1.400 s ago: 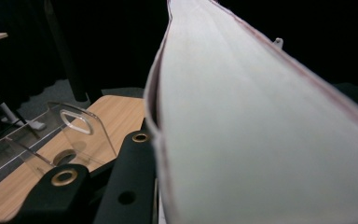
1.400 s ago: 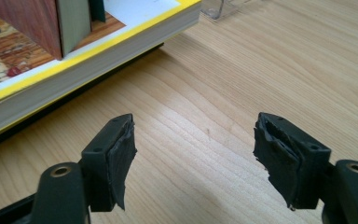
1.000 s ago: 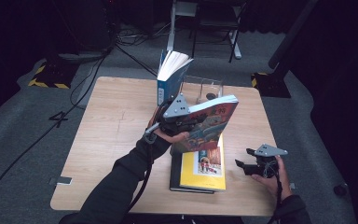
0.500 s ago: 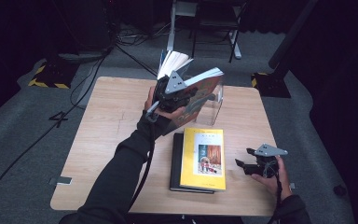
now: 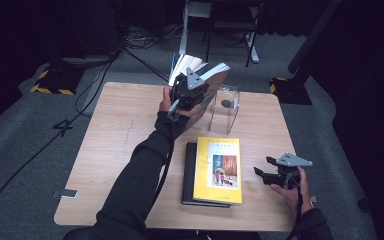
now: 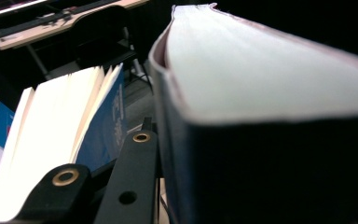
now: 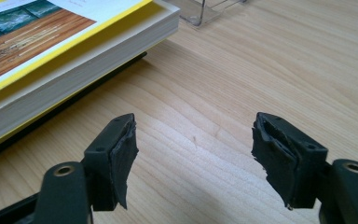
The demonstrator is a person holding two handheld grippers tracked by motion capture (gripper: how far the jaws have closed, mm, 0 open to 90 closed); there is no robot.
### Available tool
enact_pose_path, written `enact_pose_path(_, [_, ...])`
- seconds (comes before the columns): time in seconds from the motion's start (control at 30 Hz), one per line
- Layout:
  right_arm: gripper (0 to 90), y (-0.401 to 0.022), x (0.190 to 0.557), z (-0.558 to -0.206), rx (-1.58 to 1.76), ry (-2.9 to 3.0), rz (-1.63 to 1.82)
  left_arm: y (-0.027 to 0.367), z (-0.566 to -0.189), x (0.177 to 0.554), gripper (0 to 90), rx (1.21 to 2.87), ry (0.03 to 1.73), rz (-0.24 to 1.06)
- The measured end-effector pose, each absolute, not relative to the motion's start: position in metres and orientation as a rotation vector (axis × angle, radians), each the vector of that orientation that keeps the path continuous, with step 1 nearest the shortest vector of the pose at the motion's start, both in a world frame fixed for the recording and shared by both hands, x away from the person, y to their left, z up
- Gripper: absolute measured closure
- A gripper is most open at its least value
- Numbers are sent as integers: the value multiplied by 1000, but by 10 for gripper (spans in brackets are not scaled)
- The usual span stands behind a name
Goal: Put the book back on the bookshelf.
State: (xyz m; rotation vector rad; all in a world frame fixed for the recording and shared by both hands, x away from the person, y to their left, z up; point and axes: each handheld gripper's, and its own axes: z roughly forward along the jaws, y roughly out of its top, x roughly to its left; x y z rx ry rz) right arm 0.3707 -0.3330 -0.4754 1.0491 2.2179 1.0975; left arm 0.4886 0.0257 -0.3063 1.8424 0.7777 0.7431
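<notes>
High view first, working from my edge of the table outward. At about 5 o'clock the right gripper (image 5: 271,174) sits low over the table (image 5: 115,150) with its jaws spread and nothing between them; its own view has bare wood between the pads. Just beside it, toward 6 o'clock, the yellow book (image 5: 219,170) lies flat on a dark book (image 5: 188,172).

Further out, around 12 o'clock, the left gripper (image 5: 192,92) is clamped on the thick book (image 5: 215,82), holding it up off the table and tilted, right next to the blue book (image 5: 176,67) that stands fanned open at the far edge. A clear stand (image 5: 225,107) sits just right of it.

I'd call this the shelving step: getting the held book upright beside the blue one. Next I'd need to square it vertical, lower it until the bottom edge rests on the table, then ease off the grip without knocking the neighbour.
</notes>
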Motion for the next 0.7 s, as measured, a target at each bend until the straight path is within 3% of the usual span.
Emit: enact_pose_path(0.7, [304, -330, 369, -477, 1000, 2256, 1134, -14, -333, 544, 733, 1805, 953, 847])
